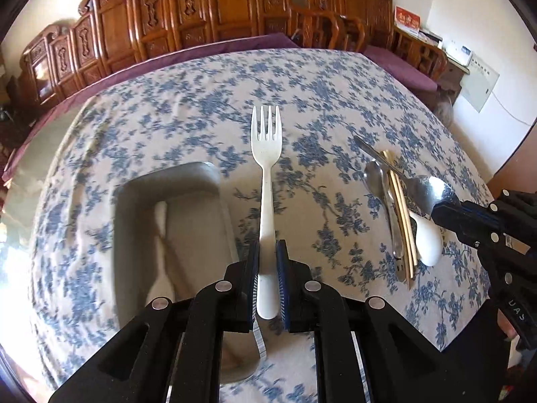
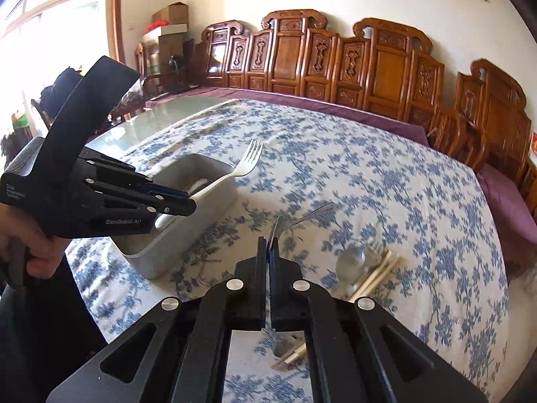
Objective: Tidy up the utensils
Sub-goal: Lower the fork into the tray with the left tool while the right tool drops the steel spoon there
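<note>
My left gripper (image 1: 267, 247) is shut on the handle of a white plastic fork (image 1: 266, 154), held in the air with its tines pointing away, just right of a grey bin (image 1: 134, 201). A white utensil (image 1: 161, 231) lies blurred inside the bin. My right gripper (image 2: 268, 243) is shut on the bowl of a metal spoon (image 2: 302, 218), lifted off the cloth. The left wrist view shows that spoon (image 1: 426, 189) and the right gripper (image 1: 438, 213) at the right. In the right wrist view, the left gripper (image 2: 191, 201) holds the fork (image 2: 240, 166) over the bin (image 2: 188, 235).
Another metal spoon (image 1: 381, 184), a pair of chopsticks (image 1: 402, 221) and a white spoon (image 1: 428, 245) lie together on the blue-flowered tablecloth (image 1: 201, 117). Carved wooden chairs (image 1: 235, 10) stand along the far side. A person's hand (image 2: 37, 252) grips the left tool.
</note>
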Demonstrator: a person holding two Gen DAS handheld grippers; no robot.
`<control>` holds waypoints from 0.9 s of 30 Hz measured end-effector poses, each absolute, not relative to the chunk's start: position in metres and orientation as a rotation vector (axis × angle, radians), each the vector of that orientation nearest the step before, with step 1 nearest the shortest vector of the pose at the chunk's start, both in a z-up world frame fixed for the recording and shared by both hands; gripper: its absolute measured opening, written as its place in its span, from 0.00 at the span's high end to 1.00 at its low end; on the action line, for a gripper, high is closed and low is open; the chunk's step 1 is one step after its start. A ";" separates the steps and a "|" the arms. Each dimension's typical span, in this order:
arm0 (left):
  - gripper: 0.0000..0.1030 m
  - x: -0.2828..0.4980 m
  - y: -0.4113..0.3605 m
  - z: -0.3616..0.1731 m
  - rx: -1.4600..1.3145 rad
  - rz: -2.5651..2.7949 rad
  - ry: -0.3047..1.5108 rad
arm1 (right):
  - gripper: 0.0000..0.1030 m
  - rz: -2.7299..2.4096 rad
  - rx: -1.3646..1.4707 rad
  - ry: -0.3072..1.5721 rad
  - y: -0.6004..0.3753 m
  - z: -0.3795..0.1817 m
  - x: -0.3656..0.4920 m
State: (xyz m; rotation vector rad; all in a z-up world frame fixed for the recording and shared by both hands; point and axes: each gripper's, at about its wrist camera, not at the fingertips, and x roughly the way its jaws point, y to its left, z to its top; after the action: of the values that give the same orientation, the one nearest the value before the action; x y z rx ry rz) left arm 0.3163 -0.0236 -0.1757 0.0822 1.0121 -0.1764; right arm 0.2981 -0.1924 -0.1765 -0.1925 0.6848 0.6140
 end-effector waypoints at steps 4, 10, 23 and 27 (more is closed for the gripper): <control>0.91 0.309 -0.001 -0.173 0.075 -0.153 1.009 | 0.98 0.638 -0.212 0.662 -0.170 -0.165 0.293; 0.91 0.300 0.029 -0.178 0.064 -0.118 1.021 | 0.98 0.672 -0.237 0.646 -0.138 -0.156 0.286; 0.91 0.301 0.062 -0.219 -0.019 -0.103 1.114 | 0.98 0.714 -0.254 0.637 -0.106 -0.146 0.277; 0.91 0.299 0.066 -0.219 -0.031 -0.104 1.106 | 0.98 0.730 -0.255 0.634 -0.098 -0.144 0.273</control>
State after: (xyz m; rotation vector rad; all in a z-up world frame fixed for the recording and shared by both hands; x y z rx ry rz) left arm 0.2992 0.0661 -0.2192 -0.0310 1.1061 -0.1041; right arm 0.2728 -0.0983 -0.1441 -0.2547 0.6337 0.7304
